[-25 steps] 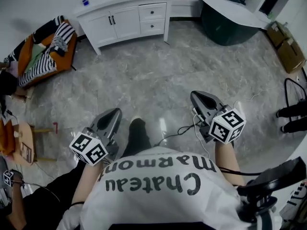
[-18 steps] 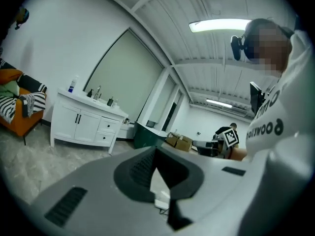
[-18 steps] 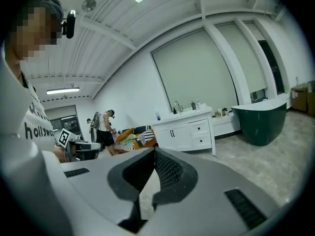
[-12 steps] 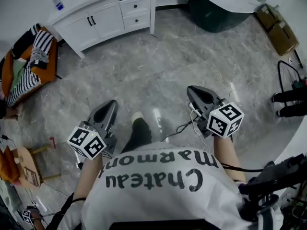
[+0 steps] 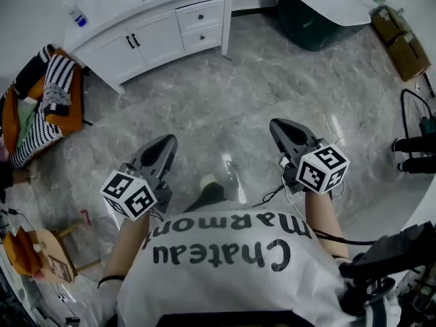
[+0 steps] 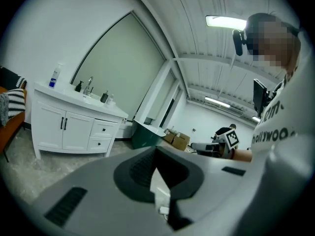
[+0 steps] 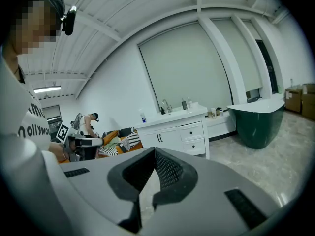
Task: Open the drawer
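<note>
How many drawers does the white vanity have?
2: the upper drawer and the lower drawer, stacked at the vanity's right end in the head view, both shut. None seems hidden.

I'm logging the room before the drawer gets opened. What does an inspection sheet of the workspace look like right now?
Surface: glossy grey marbled floor.
Job's things: white vanity against the wall; its two drawers are both shut and far from the grippers.
Clutter: bottle on the vanity top; orange chair with striped cloth; wooden stool; cardboard boxes.
Grippers: left gripper and right gripper both shut, nothing between the jaws, held over the floor.
Cables: black cable hanging by the right gripper.
Surroundings: dark green bathtub beside the vanity.
</note>
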